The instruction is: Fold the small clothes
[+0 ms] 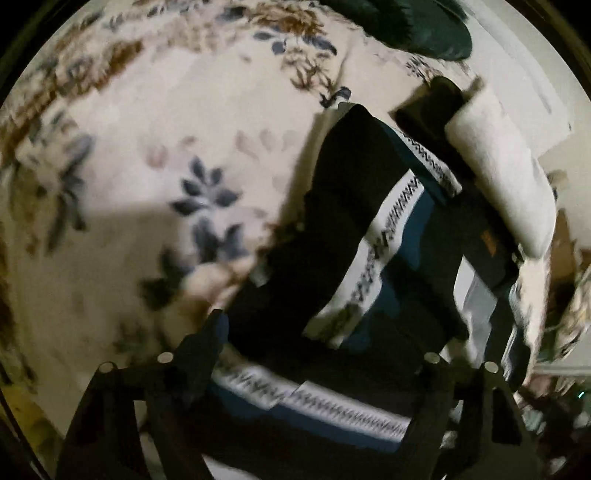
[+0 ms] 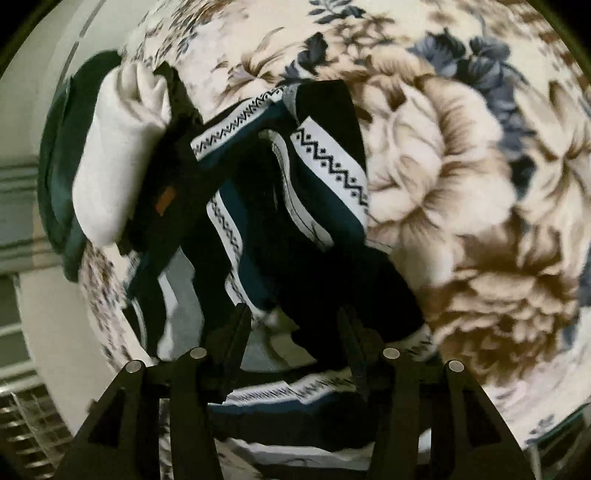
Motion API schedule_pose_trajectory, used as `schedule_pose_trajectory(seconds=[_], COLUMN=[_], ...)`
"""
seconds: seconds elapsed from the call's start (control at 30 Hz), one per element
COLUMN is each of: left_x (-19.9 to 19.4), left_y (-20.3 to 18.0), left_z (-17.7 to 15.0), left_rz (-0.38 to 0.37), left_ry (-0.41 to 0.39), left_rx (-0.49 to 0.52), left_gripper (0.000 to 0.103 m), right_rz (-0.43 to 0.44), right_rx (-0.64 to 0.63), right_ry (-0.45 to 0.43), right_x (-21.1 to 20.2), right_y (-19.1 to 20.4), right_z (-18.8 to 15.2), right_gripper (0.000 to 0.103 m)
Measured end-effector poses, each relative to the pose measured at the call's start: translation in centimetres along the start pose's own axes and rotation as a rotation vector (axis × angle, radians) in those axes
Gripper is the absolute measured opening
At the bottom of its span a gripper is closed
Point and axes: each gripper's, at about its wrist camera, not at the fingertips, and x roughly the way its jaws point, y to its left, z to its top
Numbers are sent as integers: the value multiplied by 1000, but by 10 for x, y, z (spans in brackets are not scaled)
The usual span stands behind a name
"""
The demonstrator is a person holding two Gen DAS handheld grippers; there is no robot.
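A small dark garment (image 1: pixel 343 229) with black, teal and white zigzag-patterned stripes lies crumpled on a floral blanket (image 1: pixel 155 122). It also shows in the right wrist view (image 2: pixel 295 206). My left gripper (image 1: pixel 321 332) stands open right over the near part of the garment, fingers wide apart. My right gripper (image 2: pixel 295 325) is open too, its fingertips straddling a dark fold of the garment. The other gripper, held in a white-gloved hand (image 2: pixel 114 158), shows at the garment's far side in the right wrist view; the same holds in the left wrist view (image 1: pixel 498 173).
The cream blanket with brown and blue flowers (image 2: pixel 461 184) covers the whole surface. A dark green item (image 1: pixel 413 26) lies at the far edge. Another striped cloth (image 2: pixel 295 398) lies just below my right gripper. A wall and a vent grille (image 2: pixel 33 424) show at left.
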Motion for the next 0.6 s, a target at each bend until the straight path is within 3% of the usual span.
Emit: schedule_pose_trajectory(seconds=[0.03,0.07,0.1,0.13,0.17,0.2,0.23,0.33,0.47,0.5,0.53,0.6], left_x=[11,20,26,28,26,20,11,-13,-11,-7,-4,-2], left_y=[-1,-1,-2,-2,-4,-7,-11,-13,-6,-5,-5,-3], left_z=[4,7,9,10,11,12,11,5,2,2,3,3], left_rz=[-19,-37,-57,-64,-62,-66,-61,-64,-53,-48,-42,-43], left_ry=[12,26,38,39,24,1,-22,-75,-60,-51,-46,-47], left_rx=[-28,-50,-71,-86,-93,-84,-65,-22,-16,-19,-20,-17], left_gripper=[63,40,28,18,12,11,10,10,10,10,10,10], right_rz=[23,31,32,33,35,32,1,-9,114,178,204,144], right_rx=[8,19,42,58,79,86,71,54,78,85,102,147], right_ry=[-3,-2,0,1,-4,-11,-25,-86,-166,-179,-168,-136], right_x=[5,10,15,18,21,20,16,-5,-33,-34,-32,-26], right_y=[1,2,1,1,1,1,8,21,29,28,23,17], right_z=[6,10,16,20,24,27,29,28,30,34,39,44], right_gripper=[51,51,52,45,33,9,5,3,3,5,15,35])
